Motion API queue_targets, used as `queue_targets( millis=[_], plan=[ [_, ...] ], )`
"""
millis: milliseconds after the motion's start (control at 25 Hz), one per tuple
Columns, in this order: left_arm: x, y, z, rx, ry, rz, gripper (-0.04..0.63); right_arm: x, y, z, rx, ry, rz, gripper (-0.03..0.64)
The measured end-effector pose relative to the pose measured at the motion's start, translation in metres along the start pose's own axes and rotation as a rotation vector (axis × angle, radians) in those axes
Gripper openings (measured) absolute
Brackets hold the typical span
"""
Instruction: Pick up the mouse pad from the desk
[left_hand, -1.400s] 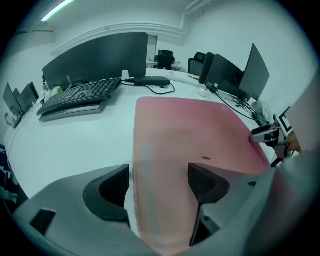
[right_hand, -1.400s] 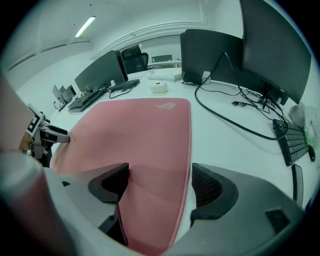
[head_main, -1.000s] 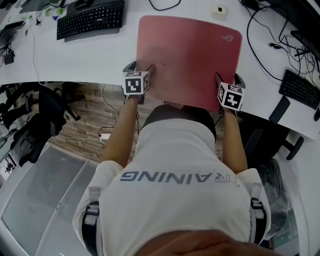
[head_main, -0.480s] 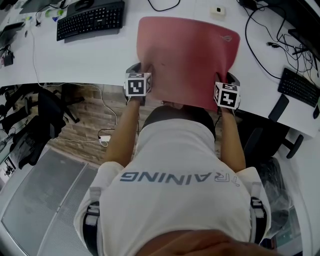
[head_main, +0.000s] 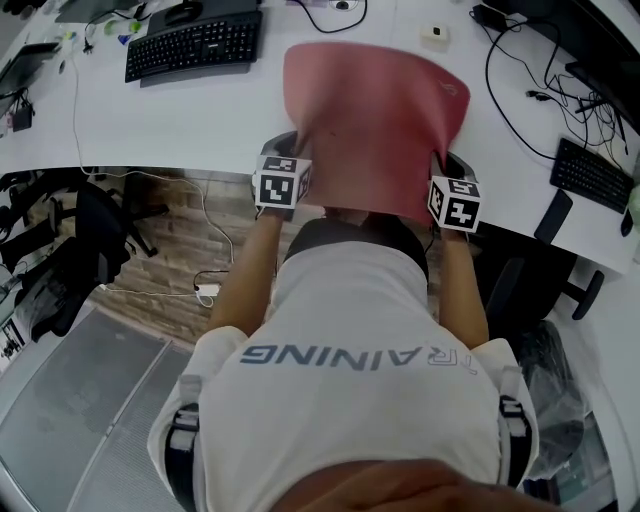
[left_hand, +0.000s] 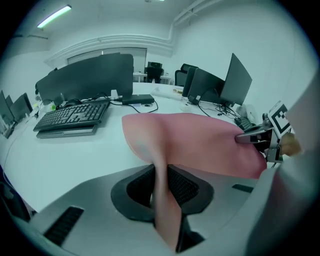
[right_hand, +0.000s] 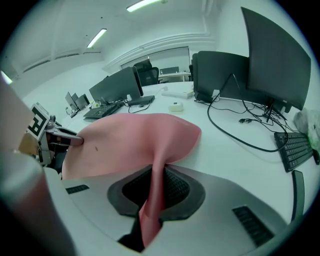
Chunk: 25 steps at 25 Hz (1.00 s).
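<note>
The pink mouse pad (head_main: 375, 130) is lifted at its near edge and sags in the middle above the white desk (head_main: 180, 110). My left gripper (head_main: 300, 150) pinches the pad's near left corner, and its jaws are still closing with the pad's edge (left_hand: 165, 200) pressed between the pads. My right gripper (head_main: 440, 168) pinches the near right corner; its jaws are closing too, on the pad's edge (right_hand: 152, 200). In the left gripper view the right gripper (left_hand: 255, 135) shows across the pad (left_hand: 200, 145). The right gripper view shows the left gripper (right_hand: 65, 139) across the pad (right_hand: 125, 140).
A black keyboard (head_main: 195, 42) lies at the back left, and another keyboard (head_main: 595, 172) at the right. Black cables (head_main: 520, 90) cross the desk right of the pad. A small white box (head_main: 435, 33) sits behind it. Dark monitors (right_hand: 275, 65) stand at the back.
Both grippers have closed on the pad's near corners and risen. The pad's near edge has come up off the desk and its sides have drawn inward, so it now bows.
</note>
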<state>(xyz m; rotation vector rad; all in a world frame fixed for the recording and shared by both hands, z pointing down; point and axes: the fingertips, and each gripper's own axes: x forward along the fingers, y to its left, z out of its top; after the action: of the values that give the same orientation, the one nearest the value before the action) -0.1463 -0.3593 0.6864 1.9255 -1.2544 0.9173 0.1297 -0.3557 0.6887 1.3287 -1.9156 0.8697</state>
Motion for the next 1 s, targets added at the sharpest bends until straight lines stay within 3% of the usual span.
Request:
queue_targets(
  millis=[280, 1000],
  plan=[
    [-0.033, -0.005, 0.030, 0.014, -0.119, -0.033, 0.100, -0.032, 0.012, 0.028, 0.000, -0.094, -0.024, 0.064],
    [-0.137, -0.009, 0.114, 0.060, -0.440, -0.058, 0.097, -0.136, 0.041, 0.117, -0.116, -0.379, -0.161, 0.066]
  ],
)
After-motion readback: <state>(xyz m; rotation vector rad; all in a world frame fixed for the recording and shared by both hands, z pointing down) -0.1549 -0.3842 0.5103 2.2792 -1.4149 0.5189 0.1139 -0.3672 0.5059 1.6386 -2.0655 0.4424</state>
